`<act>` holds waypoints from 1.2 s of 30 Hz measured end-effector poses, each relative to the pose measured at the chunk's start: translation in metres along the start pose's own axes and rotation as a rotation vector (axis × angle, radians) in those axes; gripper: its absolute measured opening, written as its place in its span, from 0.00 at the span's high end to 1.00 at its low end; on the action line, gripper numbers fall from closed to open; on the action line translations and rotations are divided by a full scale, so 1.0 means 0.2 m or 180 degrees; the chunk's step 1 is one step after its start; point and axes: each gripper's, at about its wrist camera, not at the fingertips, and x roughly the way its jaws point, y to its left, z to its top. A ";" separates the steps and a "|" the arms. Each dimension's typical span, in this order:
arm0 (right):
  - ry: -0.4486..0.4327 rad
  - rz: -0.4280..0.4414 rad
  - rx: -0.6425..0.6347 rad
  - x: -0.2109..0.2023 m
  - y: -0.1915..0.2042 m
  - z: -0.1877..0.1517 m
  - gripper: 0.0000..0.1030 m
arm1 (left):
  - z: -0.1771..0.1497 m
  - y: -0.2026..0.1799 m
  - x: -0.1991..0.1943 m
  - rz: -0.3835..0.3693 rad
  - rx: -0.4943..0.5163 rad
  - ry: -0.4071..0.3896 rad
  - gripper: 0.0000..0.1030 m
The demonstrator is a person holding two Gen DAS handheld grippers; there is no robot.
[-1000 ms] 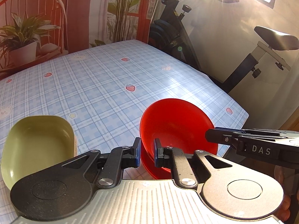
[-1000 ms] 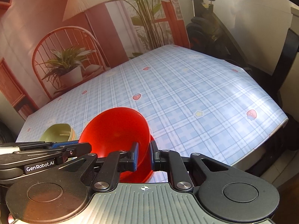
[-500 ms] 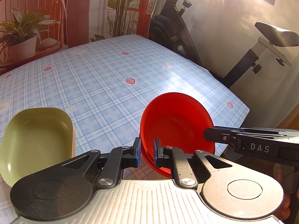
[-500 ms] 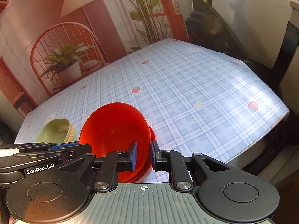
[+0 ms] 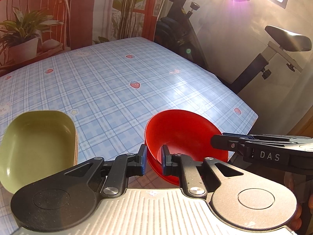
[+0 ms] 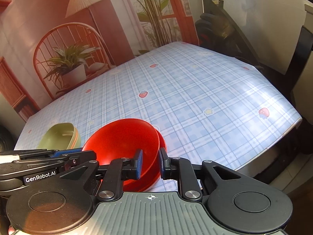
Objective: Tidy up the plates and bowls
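Observation:
A red bowl [image 5: 185, 133] [image 6: 121, 137] sits tilted in a second red bowl [image 5: 168, 178] [image 6: 163, 139] near the front edge of the checked table [image 5: 117, 88]. My left gripper [image 5: 154, 161] is shut on the upper bowl's near left rim, one pad inside and one outside. My right gripper [image 6: 150, 163] has the right rim between its pads, held at a narrow gap. In the left wrist view the right gripper [image 5: 217, 140] reaches in from the right; in the right wrist view the left gripper [image 6: 92, 153] comes from the left. A stack of green rectangular dishes [image 5: 37, 145] [image 6: 60, 135] lies to the left.
The table's right edge [image 6: 283, 135] drops off close to the bowls. An exercise bike [image 5: 273, 45] stands beyond that edge. A printed backdrop with a chair and a plant [image 6: 68, 62] hangs behind the far side. Bare tablecloth stretches beyond the bowls.
The upper red bowl has sunk a little lower into the one beneath it. The right gripper's pads stand slightly further apart than before. Both hands have kept still.

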 end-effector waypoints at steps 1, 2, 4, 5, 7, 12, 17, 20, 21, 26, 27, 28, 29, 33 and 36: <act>0.0008 -0.0003 0.0007 0.00 0.00 0.00 0.83 | 0.00 0.00 0.00 0.0004 0.0000 0.0008 0.86; 0.0011 -0.0005 0.0014 0.00 0.00 0.00 0.83 | 0.00 0.00 0.00 -0.0003 -0.0007 0.0020 0.86; 0.0011 -0.0003 0.0021 0.00 -0.01 0.00 0.83 | -0.01 0.00 0.01 -0.0010 -0.0027 0.0042 0.86; 0.0011 -0.0001 0.0024 0.00 -0.01 0.00 0.83 | -0.01 0.00 0.01 0.0001 -0.0028 0.0040 0.86; 0.0011 -0.0018 0.0030 0.00 -0.01 0.00 0.81 | -0.01 0.00 0.01 0.0015 -0.0042 0.0029 0.86; 0.0023 -0.0015 0.0090 0.01 -0.03 -0.01 0.80 | -0.01 0.01 0.01 0.0034 -0.0072 0.0021 0.83; 0.0012 -0.0017 0.0111 0.02 -0.05 -0.02 0.80 | -0.01 0.02 0.04 0.0045 -0.0140 0.0071 0.83; 0.0051 -0.0015 0.0148 0.04 -0.05 -0.03 0.80 | -0.02 0.03 0.06 0.0004 -0.0218 0.0107 0.83; 0.0065 -0.0013 0.0155 0.04 -0.06 -0.03 0.80 | -0.02 0.05 0.08 -0.0037 -0.0273 0.0126 0.83; 0.0128 -0.0011 0.0207 0.08 -0.07 -0.05 0.80 | -0.04 0.08 0.10 -0.0121 -0.0398 0.0155 0.77; 0.0137 -0.0011 0.0215 0.09 -0.08 -0.05 0.81 | -0.04 0.08 0.11 -0.0139 -0.0410 0.0159 0.77; 0.0144 -0.0009 0.0221 0.09 -0.08 -0.05 0.81 | -0.05 0.09 0.11 -0.0156 -0.0418 0.0164 0.77; 0.0150 -0.0007 0.0224 0.10 -0.08 -0.06 0.81 | -0.05 0.09 0.12 -0.0174 -0.0426 0.0169 0.77; 0.0167 0.0008 0.0229 0.12 -0.07 -0.06 0.85 | -0.06 0.10 0.13 -0.0253 -0.0455 0.0182 0.77; 0.0171 0.0002 0.0207 0.13 -0.06 -0.05 0.86 | -0.07 0.10 0.14 -0.0313 -0.0466 0.0200 0.77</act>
